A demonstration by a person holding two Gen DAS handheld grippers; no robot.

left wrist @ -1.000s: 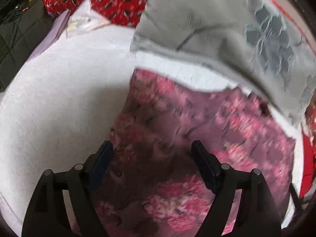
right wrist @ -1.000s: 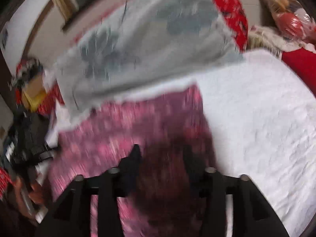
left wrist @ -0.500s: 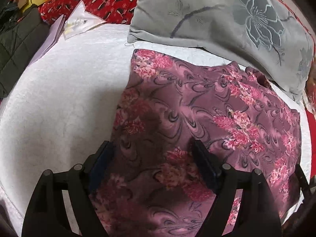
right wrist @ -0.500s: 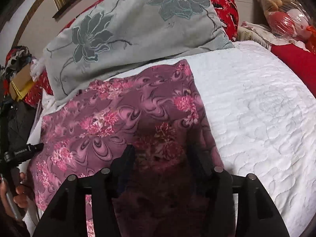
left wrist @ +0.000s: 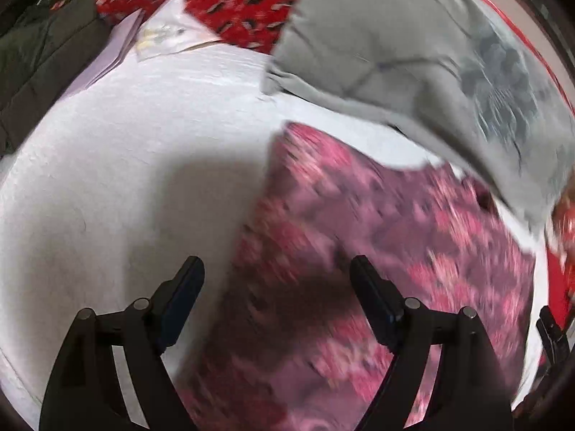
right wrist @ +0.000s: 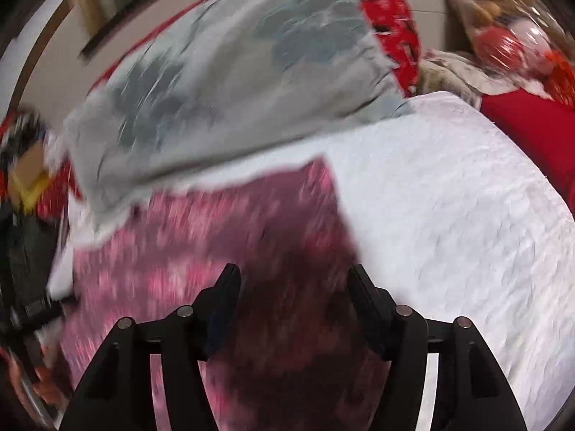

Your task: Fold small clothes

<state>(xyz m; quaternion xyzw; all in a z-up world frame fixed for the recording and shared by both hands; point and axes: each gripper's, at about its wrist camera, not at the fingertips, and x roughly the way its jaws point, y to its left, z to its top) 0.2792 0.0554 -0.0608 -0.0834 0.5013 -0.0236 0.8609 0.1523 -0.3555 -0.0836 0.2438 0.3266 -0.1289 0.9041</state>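
On the white quilt [left wrist: 151,151], the purple floral garment [left wrist: 377,251] lay spread flat, its far edge just beside the grey flowered pillow [left wrist: 413,54]. No container showed clearly; only a plastic bag [right wrist: 503,28] of blurred red and white items beyond the bed, in the right view alone. The left gripper [left wrist: 276,276] stood wide apart over the garment's left edge, gripping nothing. The right gripper [right wrist: 294,283] was opening, the cloth below its fingers, not pinched. Half a second earlier both views were sharp; now both smeared, and the left gripper had shifted toward the bare quilt. Only the left view showed the papers [left wrist: 158,36] and dark jacket [left wrist: 39,54].
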